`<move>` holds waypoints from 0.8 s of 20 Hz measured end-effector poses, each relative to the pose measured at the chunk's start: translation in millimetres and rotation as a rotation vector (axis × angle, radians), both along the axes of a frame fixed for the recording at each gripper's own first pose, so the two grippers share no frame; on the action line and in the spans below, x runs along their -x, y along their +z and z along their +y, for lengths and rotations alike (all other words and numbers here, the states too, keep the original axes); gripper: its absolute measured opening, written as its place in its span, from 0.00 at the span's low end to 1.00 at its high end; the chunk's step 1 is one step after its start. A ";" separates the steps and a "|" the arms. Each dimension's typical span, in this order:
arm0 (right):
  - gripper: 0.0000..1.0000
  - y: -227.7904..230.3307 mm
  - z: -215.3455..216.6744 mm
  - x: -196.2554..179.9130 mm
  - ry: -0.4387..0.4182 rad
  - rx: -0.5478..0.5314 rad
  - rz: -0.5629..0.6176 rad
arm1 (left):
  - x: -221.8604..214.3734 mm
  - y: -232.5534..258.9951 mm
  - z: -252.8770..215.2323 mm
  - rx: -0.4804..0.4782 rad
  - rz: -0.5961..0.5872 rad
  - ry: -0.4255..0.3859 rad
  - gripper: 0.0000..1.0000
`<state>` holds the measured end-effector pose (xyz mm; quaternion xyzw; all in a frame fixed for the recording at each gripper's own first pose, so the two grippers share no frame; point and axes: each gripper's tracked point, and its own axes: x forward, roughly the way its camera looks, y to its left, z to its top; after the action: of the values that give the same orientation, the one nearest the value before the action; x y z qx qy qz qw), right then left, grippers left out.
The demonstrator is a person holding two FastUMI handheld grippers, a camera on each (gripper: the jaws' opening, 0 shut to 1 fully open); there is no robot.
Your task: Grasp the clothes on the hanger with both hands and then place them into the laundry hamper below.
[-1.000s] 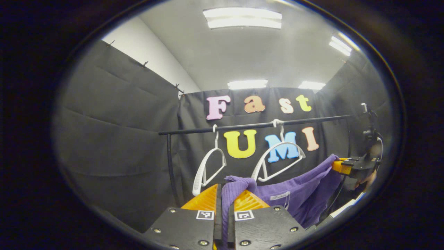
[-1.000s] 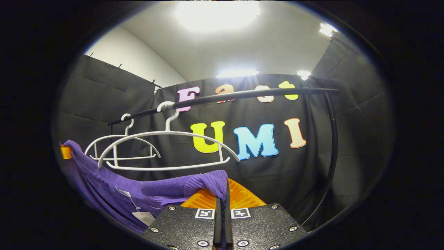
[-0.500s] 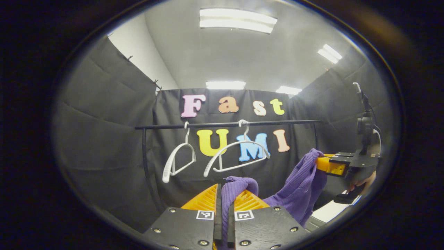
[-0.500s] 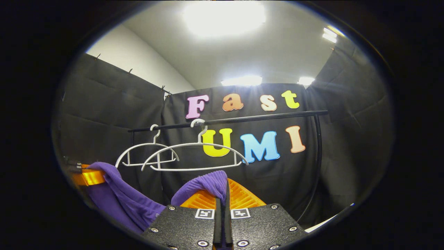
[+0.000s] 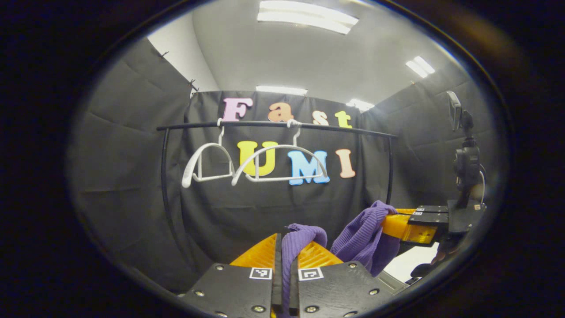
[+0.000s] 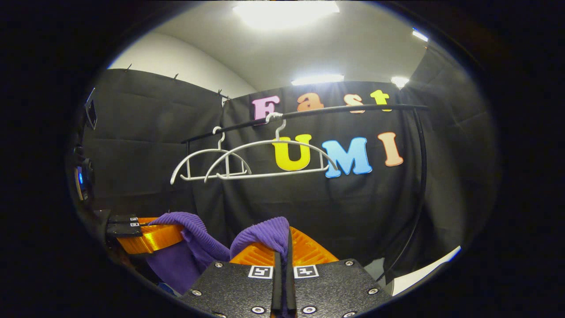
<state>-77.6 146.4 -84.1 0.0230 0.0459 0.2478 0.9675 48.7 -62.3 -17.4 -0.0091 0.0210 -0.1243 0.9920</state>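
A purple knitted garment [image 5: 359, 236] hangs between my two grippers, well below the rail. My left gripper [image 5: 284, 247] is shut on one bunched edge of it at the bottom of the left gripper view. My right gripper [image 6: 282, 245] is shut on another fold of the purple garment [image 6: 260, 234] at the bottom of the right gripper view. The right gripper [image 5: 404, 225] also shows at the right of the left gripper view, close by. The left gripper [image 6: 148, 234] shows at the lower left of the right gripper view. The two grippers are near each other, so the cloth sags between them.
Two bare white hangers [image 5: 280, 163] [image 5: 207, 165] hang on the black rail [image 5: 273, 125] ahead. In the right gripper view the same hangers [image 6: 269, 159] hang from the rail [image 6: 331, 111], whose black upright [image 6: 421, 176] curves down at the right. A pale floor strip [image 6: 423, 274] shows low right.
Both grippers have come down and back from the rail with the garment, so the rail and hangers now sit higher. The grippers have drawn closer together and the cloth between them is more bunched.
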 end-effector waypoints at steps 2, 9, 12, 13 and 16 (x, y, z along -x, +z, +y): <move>0.03 -25.5 1.6 -2.4 0.003 0.020 0.049 | -5.4 -22.4 -2.3 -0.006 0.035 0.001 0.07; 0.03 -119.6 0.4 -4.6 -0.013 0.130 0.198 | -14.7 -109.8 2.3 -0.026 0.208 0.034 0.11; 0.04 -159.5 1.9 -4.4 -0.014 0.178 0.281 | -11.6 -152.4 -1.3 -0.036 0.291 0.031 0.06; 0.04 -172.7 0.1 -3.0 -0.015 0.191 0.307 | -9.6 -166.1 -2.7 -0.033 0.315 0.029 0.06; 0.05 -199.4 -3.6 -0.5 -0.017 0.236 0.365 | -9.4 -192.6 -5.1 -0.051 0.378 0.026 0.07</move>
<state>-77.0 142.8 -283.5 -0.0455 0.2489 0.2243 0.9411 58.1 -67.4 -210.0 -0.0074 0.2101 -0.1070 0.9718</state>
